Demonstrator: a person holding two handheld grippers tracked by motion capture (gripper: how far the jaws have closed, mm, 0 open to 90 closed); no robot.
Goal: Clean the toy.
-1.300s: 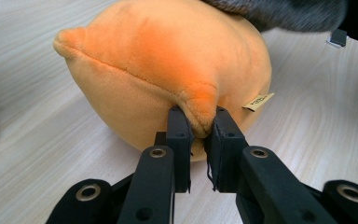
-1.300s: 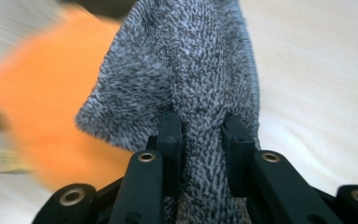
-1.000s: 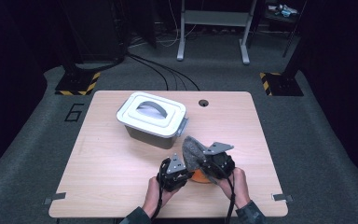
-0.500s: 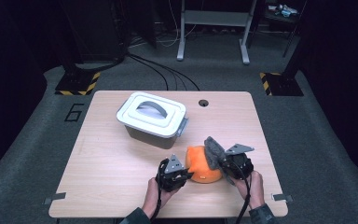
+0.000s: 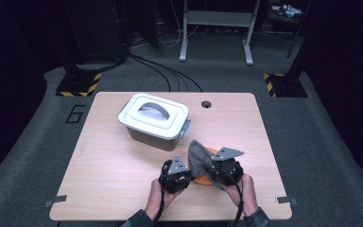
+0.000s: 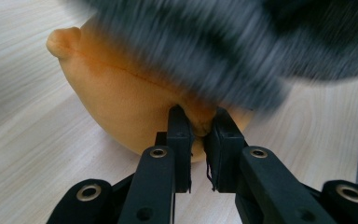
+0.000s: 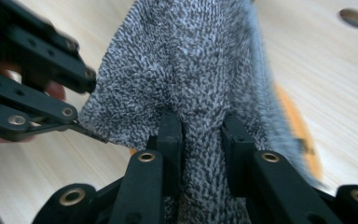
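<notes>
Your left gripper [image 6: 198,126] is pinched shut on the near edge of the soft orange fabric piece [image 6: 121,100], which lies on the pale wooden table [image 5: 118,165] in front of you. Your right gripper [image 7: 200,130] is clamped on a bunch of the grey knitted cloth [image 7: 186,70] and holds it lifted over the orange piece, between the two tools.

Both fabrics look light and limp, so they will sag and fold wherever you do not support them. The knit should give good purchase and is not likely to slip, though a thick bunch can creep out of a pinch. Hold each near a hem or seam rather than mid-panel, and keep the orange edge pinned while you draw the grey cloth across.

The white lidded plastic bin [image 5: 153,120] with its arched handle sits behind, near the table's far left, apart from your hands. Nothing else crowds you.
</notes>
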